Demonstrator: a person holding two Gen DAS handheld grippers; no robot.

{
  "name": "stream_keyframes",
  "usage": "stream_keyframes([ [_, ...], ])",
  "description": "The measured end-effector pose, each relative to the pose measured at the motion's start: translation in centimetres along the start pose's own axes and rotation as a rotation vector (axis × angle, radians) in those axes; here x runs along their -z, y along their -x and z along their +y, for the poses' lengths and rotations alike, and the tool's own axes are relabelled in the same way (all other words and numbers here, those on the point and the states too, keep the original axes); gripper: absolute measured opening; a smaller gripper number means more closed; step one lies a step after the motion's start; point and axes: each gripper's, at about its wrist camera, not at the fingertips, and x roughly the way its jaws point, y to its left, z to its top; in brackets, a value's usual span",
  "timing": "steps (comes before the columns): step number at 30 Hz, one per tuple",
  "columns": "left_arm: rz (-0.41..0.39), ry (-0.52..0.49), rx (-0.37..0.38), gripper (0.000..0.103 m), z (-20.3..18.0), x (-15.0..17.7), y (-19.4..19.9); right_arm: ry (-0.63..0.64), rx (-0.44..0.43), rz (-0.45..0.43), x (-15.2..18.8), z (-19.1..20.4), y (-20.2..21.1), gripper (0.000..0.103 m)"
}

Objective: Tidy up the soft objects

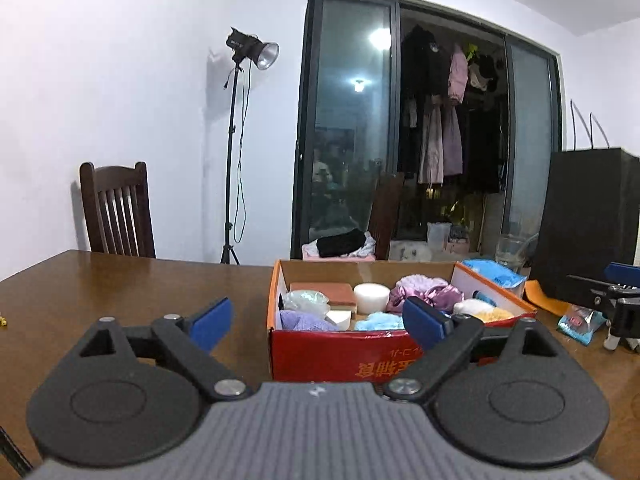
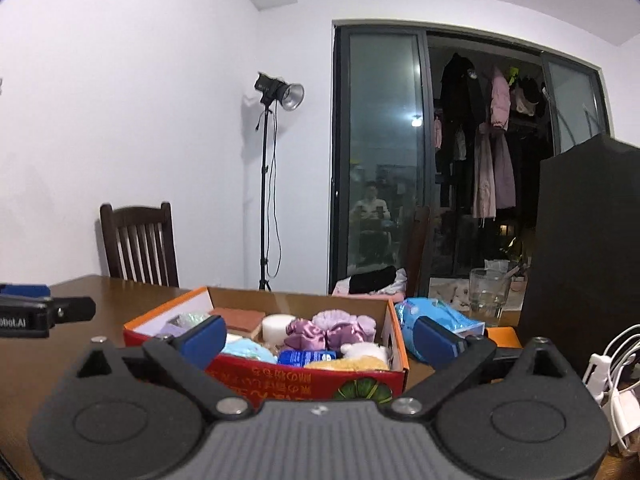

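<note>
A red cardboard box [image 1: 340, 354] [image 2: 304, 380] stands on the brown wooden table [image 1: 120, 292] and holds several soft things: purple scrunchies [image 1: 424, 290] [image 2: 332, 330], a white foam round [image 1: 371, 297] [image 2: 276, 328], a brown sponge block [image 1: 324, 292], light blue cloth [image 1: 378, 322] [image 2: 246, 350], a lilac cloth [image 1: 302, 320], a yellow sponge [image 2: 348, 363]. My left gripper [image 1: 318, 320] is open and empty, just in front of the box. My right gripper [image 2: 320, 338] is open and empty, in front of the box's right half.
A blue plastic packet [image 2: 436, 322] [image 1: 494, 274] lies right of the box. A glass [image 2: 488, 294], a tall black bag [image 2: 588, 264], white cables [image 2: 612, 384] and a small blue pack [image 1: 580, 324] are at the right. A wooden chair [image 1: 116, 210] and a light stand [image 1: 236, 140] stand behind the table.
</note>
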Motion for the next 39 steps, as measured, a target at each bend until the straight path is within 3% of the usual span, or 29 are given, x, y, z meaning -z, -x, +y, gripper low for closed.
stream_keyframes([
  [5,-0.027,0.001,-0.016,0.094,-0.2,0.1,3.5,-0.030,0.004,-0.024,0.0,0.5,3.1,0.101],
  [12,-0.028,-0.059,-0.025,0.101,-0.8,2.0,11.9,-0.033,-0.010,-0.008,1.8,1.5,10.1,0.103],
  [19,-0.031,-0.049,-0.031,0.103,-1.0,6.0,21.0,-0.064,-0.028,0.096,5.2,2.4,17.0,0.103],
  [21,-0.031,-0.081,-0.068,0.103,-1.1,7.4,23.1,-0.104,-0.027,0.107,6.5,2.8,19.2,0.103],
  [26,0.031,-0.090,-0.083,0.103,-1.1,10.5,26.5,-0.123,-0.031,0.121,10.4,5.0,24.2,0.103],
  [29,0.075,-0.037,-0.103,0.103,-0.4,12.5,28.1,-0.119,-0.045,0.109,12.0,6.3,26.9,0.103],
  [39,0.078,-0.017,-0.084,0.103,0.1,12.6,28.2,-0.069,-0.070,0.083,11.5,7.4,26.9,0.103],
])
